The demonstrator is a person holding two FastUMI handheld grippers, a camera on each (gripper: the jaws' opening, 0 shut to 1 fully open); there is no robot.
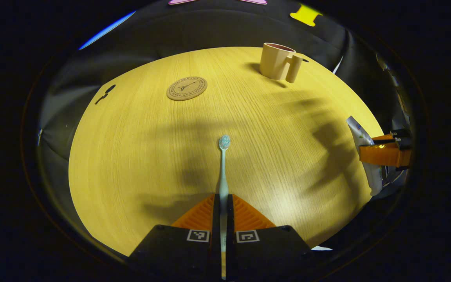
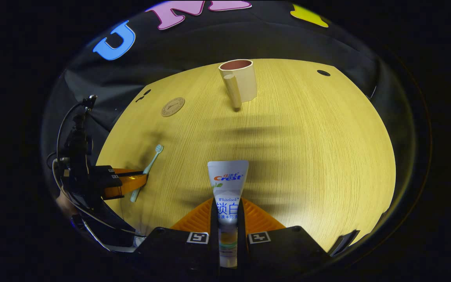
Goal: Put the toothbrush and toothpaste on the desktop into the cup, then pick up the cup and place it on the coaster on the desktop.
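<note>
In the left gripper view my left gripper is shut on a pale blue toothbrush, whose head points away over the wooden table. In the right gripper view my right gripper is shut on a white toothpaste tube, flat end forward. A beige cup with a handle stands upright at the far side of the table, also seen as the cup. The round cork coaster lies flat to the cup's left, the same coaster. Each view shows the other gripper holding its item at the side: right gripper, left gripper.
The round wooden table is ringed by black cloth. Small dark holes mark the tabletop near its far edges. Cables and a dark mount rise beside the left gripper at the table's left edge.
</note>
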